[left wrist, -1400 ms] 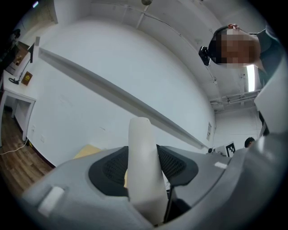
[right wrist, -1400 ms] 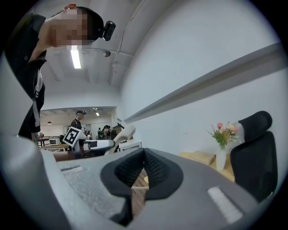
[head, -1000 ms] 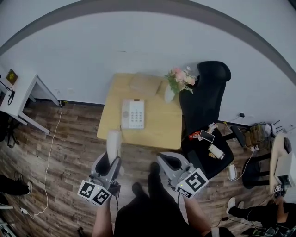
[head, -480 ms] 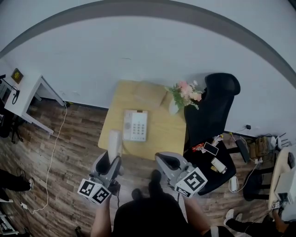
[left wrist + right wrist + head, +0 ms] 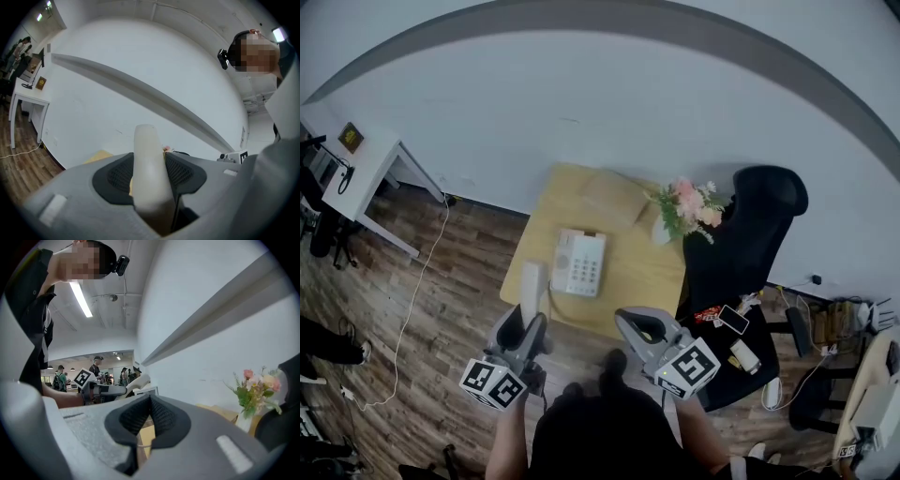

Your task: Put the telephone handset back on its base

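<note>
Smooth, rounded cream plastic handset (image 5: 532,284) clamped in left gripper (image 5: 528,328), just left of boxy white keypad base (image 5: 581,263); right gripper (image 5: 639,326) jaws together, empty.

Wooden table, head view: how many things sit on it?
3: telephone base near the middle, tan cushion at the far edge, vase of flowers at the far right corner. The held handset hides part of the near edge.

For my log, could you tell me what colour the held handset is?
The handset is off-white, seen best in the left gripper view.
</note>
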`<action>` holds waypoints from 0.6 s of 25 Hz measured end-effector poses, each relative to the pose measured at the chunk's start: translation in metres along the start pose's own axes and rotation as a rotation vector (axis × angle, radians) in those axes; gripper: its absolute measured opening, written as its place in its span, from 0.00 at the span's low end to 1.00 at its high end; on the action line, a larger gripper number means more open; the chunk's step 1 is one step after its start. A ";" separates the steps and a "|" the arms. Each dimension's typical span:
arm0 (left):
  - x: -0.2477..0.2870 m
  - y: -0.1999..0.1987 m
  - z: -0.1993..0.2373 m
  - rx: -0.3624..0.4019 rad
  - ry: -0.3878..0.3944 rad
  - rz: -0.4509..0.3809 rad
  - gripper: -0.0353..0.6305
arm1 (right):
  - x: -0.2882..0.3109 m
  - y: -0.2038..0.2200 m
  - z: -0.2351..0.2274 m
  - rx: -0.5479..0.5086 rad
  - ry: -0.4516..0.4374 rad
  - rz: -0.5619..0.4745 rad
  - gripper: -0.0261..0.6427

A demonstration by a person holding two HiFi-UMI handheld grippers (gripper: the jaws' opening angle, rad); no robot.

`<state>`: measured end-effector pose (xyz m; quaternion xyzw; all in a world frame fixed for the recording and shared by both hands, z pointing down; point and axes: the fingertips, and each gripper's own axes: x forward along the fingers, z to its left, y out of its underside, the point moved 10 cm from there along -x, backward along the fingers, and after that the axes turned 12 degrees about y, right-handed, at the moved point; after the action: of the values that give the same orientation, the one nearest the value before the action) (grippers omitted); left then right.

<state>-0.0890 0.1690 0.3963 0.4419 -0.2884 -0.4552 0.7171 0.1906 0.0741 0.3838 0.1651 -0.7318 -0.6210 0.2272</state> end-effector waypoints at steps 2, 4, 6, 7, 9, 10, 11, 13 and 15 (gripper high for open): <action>0.007 0.005 -0.001 -0.007 -0.019 0.002 0.38 | 0.001 0.002 -0.010 -0.003 -0.009 0.012 0.04; 0.015 0.009 -0.003 -0.010 -0.033 0.004 0.38 | 0.001 0.006 -0.020 -0.005 -0.014 0.023 0.04; 0.020 0.012 -0.004 -0.015 -0.044 0.010 0.38 | 0.002 0.010 -0.029 0.002 -0.016 0.033 0.04; 0.021 0.014 -0.005 -0.018 -0.049 0.016 0.38 | 0.003 0.012 -0.032 0.009 -0.018 0.036 0.04; 0.024 0.017 -0.005 -0.022 -0.057 0.027 0.38 | 0.003 0.014 -0.037 0.022 -0.023 0.038 0.04; 0.025 0.018 -0.005 -0.023 -0.061 0.033 0.38 | 0.004 0.016 -0.039 0.027 -0.028 0.039 0.04; 0.026 0.018 -0.005 -0.023 -0.064 0.036 0.38 | 0.005 0.017 -0.039 0.030 -0.033 0.042 0.04; 0.026 0.019 -0.005 -0.024 -0.067 0.041 0.38 | 0.008 0.020 -0.040 0.032 -0.043 0.051 0.04; 0.025 0.020 -0.005 -0.025 -0.067 0.048 0.38 | 0.012 0.020 -0.039 0.026 -0.050 0.059 0.04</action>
<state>-0.0663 0.1516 0.4124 0.4103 -0.3171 -0.4561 0.7232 0.2027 0.0385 0.4095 0.1309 -0.7497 -0.6084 0.2250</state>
